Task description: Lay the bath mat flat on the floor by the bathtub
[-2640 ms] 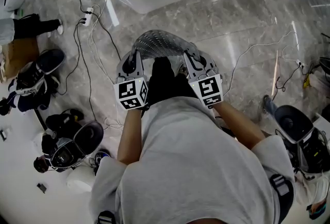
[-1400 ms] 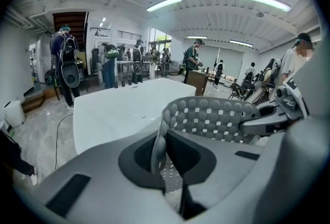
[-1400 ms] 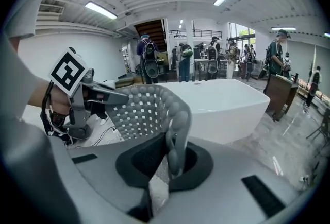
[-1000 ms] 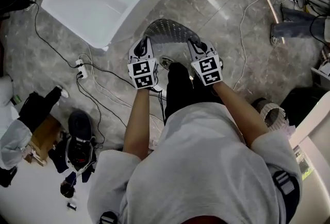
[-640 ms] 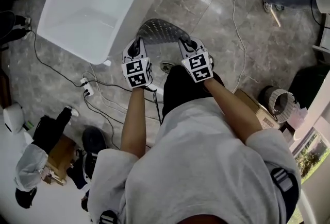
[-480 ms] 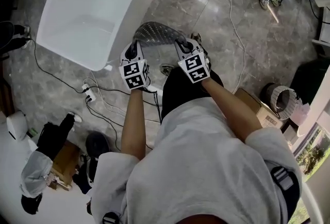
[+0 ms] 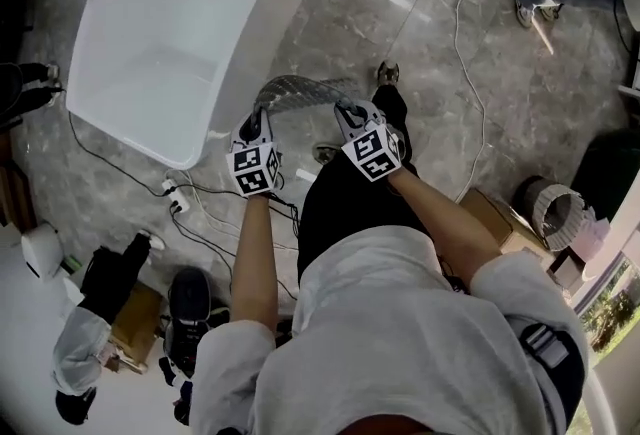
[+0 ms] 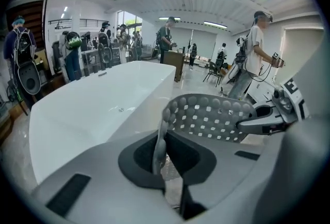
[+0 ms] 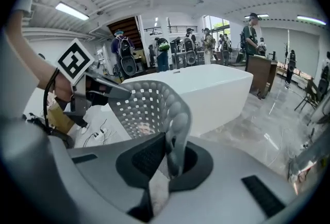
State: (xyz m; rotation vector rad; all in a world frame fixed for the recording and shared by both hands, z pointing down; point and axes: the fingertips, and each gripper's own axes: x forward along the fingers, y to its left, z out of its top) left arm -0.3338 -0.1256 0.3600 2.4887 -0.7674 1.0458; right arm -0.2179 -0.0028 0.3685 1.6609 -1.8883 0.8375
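Bath mat (image 7: pixel 300 93): is it where it should be?

Not yet. You have it up in front of you, just beside the near corner of the bathtub (image 7: pixel 170 43), and it looks clear of the floor (image 7: pixel 430 43). It arches like a hoop between your two hands.

Is my grip good?

Yes. The left gripper (image 7: pixel 262 115) has its jaws nearly together, pinched on one edge of the mat. The right gripper (image 7: pixel 346 111) has its jaws clamped on the opposite edge. Don't slacken either one while the mat is in the air.

How do I set it down well?

Draw your hands apart first to pull the arch out. Then bring both ends down level, letting the far edge meet the floor before the near one. Line the long side up with the tub wall. Steer right of the power strip (image 7: pixel 172 191) and its cables. Open the jaws only once the mat lies flat.
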